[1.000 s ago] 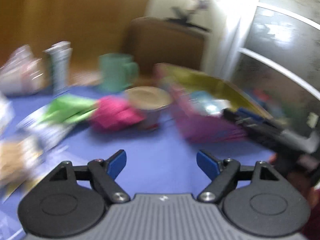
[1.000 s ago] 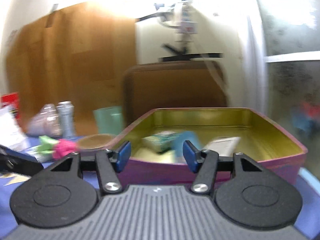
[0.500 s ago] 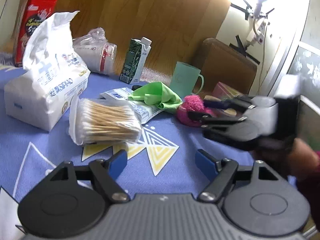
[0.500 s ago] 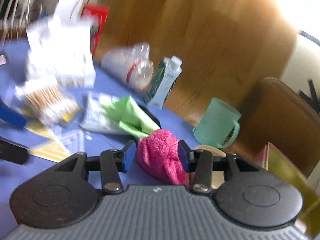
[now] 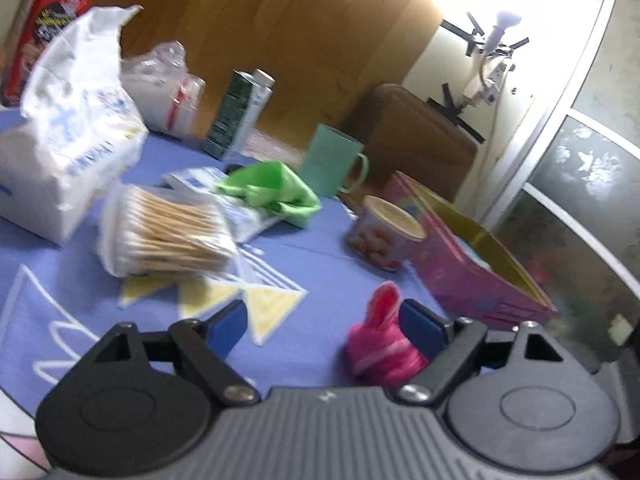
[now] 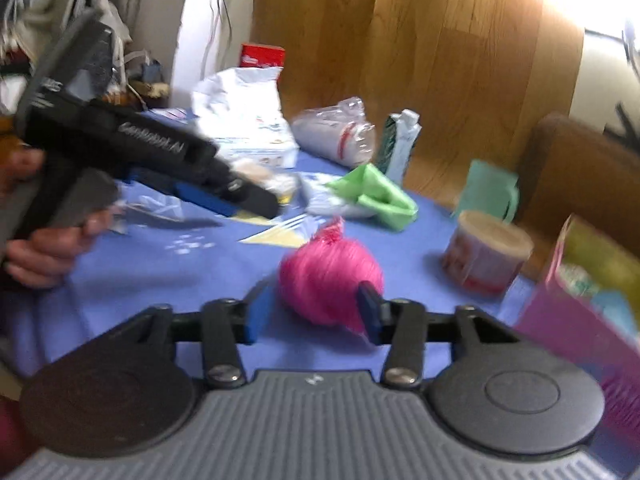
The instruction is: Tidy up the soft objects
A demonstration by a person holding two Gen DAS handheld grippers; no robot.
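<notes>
A fluffy pink soft thing (image 6: 328, 276) lies on the blue tablecloth (image 6: 180, 264) between the fingers of my right gripper (image 6: 312, 314). Those jaws are opening; the left pad stands clear of the fluff and the right one only brushes it. In the left wrist view the pink thing (image 5: 380, 344) sits just inside the right finger of my left gripper (image 5: 322, 330), whose jaws are also opening and press on nothing. A green cloth (image 5: 276, 192) (image 6: 376, 196) lies crumpled farther back. The left gripper (image 6: 248, 202), held by a hand, shows at the left of the right wrist view.
A pink tin box (image 5: 472, 280) (image 6: 580, 320) with a gold inside stands at the right, a paper tub (image 5: 384, 232) beside it. Behind are a mint mug (image 5: 332, 164), a carton (image 5: 236, 116), a swab bag (image 5: 164, 236) and a tissue pack (image 5: 68, 144).
The right gripper brought the pink thing from beside the green cloth toward the near side of the table, and its jaws widened. The left jaws widened too. The right gripper left the left wrist view.
</notes>
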